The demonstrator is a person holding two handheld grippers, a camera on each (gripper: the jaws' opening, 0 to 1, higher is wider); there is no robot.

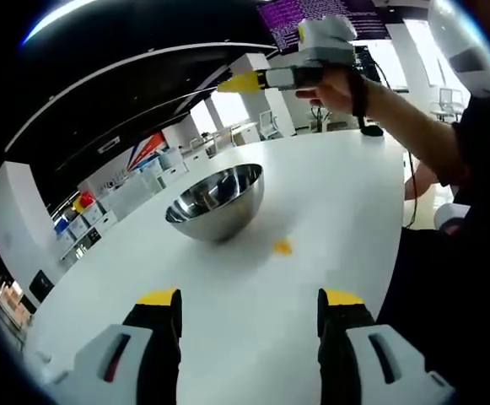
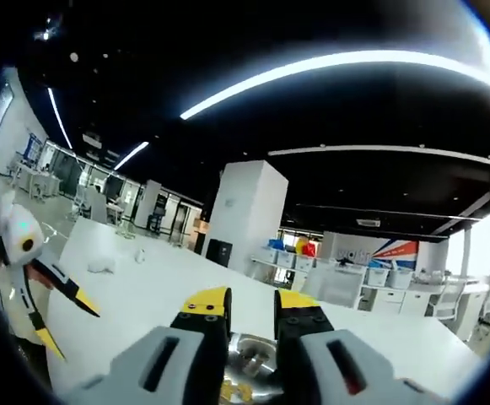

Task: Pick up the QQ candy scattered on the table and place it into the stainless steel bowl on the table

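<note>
While the left hand-held gripper [image 1: 249,316] hovers with jaws spread wide above the white surface [image 1: 312,186], one yellow QQ candy [image 1: 282,247] lies just beside the stainless steel bowl [image 1: 217,201]; the right hand-held gripper [image 2: 250,308], jaws slightly parted and empty, hangs over the bowl, candies inside.

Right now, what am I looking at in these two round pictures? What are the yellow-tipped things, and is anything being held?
No robot arm here: a person carries a handheld gripper in each hand, each with a camera looking along its two yellow-tipped jaws. In the left gripper view, the left gripper is open and empty above a white table. On it stand a stainless steel bowl and one yellow candy beside it. The person's hand holds the right gripper above the bowl. In the right gripper view, its jaws stand nearly closed over the bowl, with yellow pieces below; whether they grip anything is unclear.
</note>
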